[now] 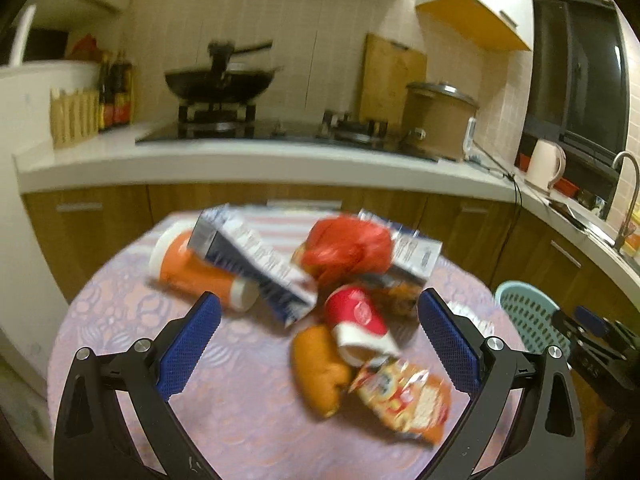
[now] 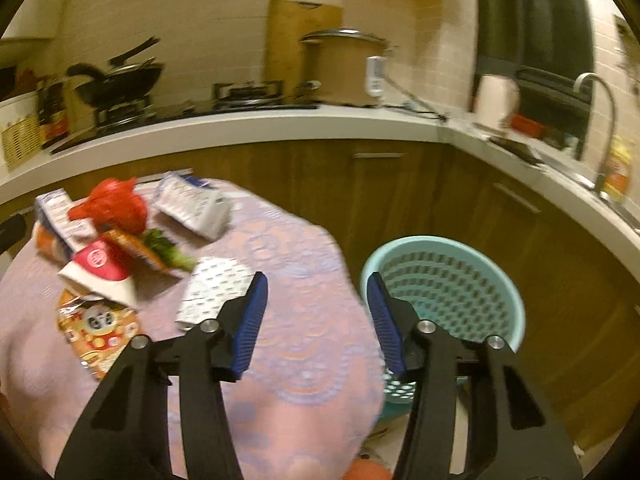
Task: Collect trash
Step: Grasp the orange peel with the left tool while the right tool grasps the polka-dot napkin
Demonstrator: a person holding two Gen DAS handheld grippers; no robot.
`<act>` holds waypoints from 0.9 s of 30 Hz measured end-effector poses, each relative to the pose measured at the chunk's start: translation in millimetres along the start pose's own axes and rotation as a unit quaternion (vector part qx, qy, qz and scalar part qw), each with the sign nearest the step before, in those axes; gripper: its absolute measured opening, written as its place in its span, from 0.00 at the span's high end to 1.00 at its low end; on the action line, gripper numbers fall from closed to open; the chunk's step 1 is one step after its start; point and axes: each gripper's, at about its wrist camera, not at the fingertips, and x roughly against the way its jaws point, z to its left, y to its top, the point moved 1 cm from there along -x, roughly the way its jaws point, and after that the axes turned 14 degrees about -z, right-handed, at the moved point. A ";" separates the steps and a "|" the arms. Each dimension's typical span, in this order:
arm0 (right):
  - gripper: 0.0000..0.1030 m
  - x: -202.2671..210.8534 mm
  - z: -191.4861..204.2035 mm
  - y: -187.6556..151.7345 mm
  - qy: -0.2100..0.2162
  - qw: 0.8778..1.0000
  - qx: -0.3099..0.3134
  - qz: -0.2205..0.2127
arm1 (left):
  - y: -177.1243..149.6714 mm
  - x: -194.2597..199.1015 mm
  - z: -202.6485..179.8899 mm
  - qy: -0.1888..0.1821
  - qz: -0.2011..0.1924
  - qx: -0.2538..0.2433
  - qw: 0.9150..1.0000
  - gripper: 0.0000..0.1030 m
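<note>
A: Where is the trash?
B: Heaped on the tabletop: a red paper cup on its side, a snack wrapper just in front of it, a red plastic bag behind it, an orange bottle to its left under a blue-and-white carton.
A: And the bin?
B: The teal basket stands right of the cup, beside the tabletop.
A: Jaws?
B: The left gripper is spread wide above the cup, holding nothing. The right gripper is spread too, empty, over the tabletop edge beside the basket.
</note>
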 end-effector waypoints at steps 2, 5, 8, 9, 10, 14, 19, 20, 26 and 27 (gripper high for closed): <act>0.55 -5.7 8.1 -2.6 0.014 1.000 0.003 0.008 | -5.7 -4.7 14.8 -0.007 0.027 0.007 1.000 0.10; 0.55 -16.0 17.3 -7.5 0.038 0.999 0.005 0.028 | -15.6 -14.2 34.0 -0.018 0.066 0.026 0.997 0.14; 0.55 -25.7 21.7 -13.6 0.051 0.997 0.001 0.051 | -26.4 -25.3 45.9 -0.020 0.088 0.050 0.995 0.19; 0.55 -27.9 21.6 -15.1 0.053 0.997 0.000 0.057 | -29.2 -29.9 47.1 -0.030 0.098 0.059 0.993 0.21; 0.55 -30.1 21.4 -16.9 0.054 0.997 -0.003 0.062 | -31.1 -33.3 46.5 -0.039 0.105 0.064 0.992 0.21; 0.55 -35.6 20.4 -20.2 0.058 0.996 -0.005 0.074 | -43.9 -51.0 35.1 -0.047 0.141 0.053 0.987 0.24; 0.55 -38.1 23.8 -20.9 0.082 0.993 -0.005 0.084 | -57.0 -66.9 28.2 -0.050 0.169 0.059 0.983 0.35; 0.55 -39.4 24.9 -20.9 0.085 0.993 -0.005 0.085 | -58.2 -68.8 28.2 -0.053 0.170 0.064 0.982 0.35; 0.36 -62.6 30.3 -18.4 0.105 0.988 -0.018 0.109 | -65.7 -75.0 20.6 -0.093 0.179 0.083 0.976 0.56; 0.36 -67.5 31.2 -18.5 0.106 0.988 -0.020 0.114 | -65.1 -74.6 20.8 -0.098 0.181 0.085 0.975 0.59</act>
